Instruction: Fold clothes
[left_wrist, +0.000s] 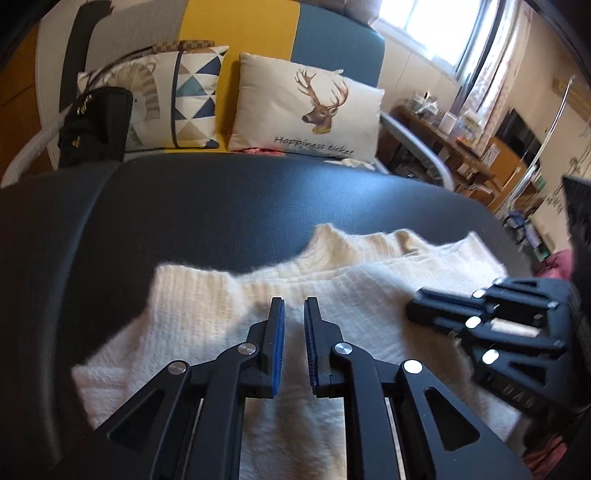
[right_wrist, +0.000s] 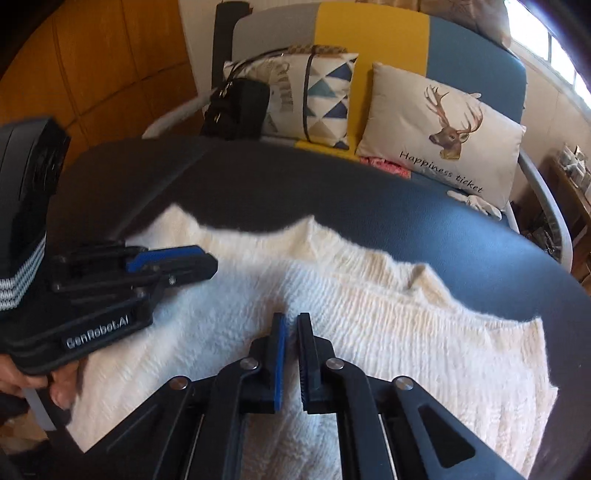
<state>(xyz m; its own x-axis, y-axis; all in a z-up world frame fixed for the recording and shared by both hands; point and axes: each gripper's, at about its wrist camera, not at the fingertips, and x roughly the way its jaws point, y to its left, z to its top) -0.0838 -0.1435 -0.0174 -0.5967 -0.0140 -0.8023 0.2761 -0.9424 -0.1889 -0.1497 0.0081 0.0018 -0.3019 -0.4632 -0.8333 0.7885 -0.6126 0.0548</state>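
Deer cushion (left_wrist: 306, 107) beyond cream sweater (left_wrist: 207, 317)

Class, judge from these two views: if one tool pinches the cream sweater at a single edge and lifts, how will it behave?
The sweater would likely droop, since it lies in soft, wavy folds. Its fuzzy ribbed knit probably grips rather than slips. It looks thick, so perhaps slightly heavy for one pinch.

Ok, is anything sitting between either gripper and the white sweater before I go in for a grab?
Nothing visible. The left gripper and right gripper both hang directly over the cream knit sweater, fingers slightly apart and empty. Only bare dark table surrounds the garment; the pillows sit well behind it.
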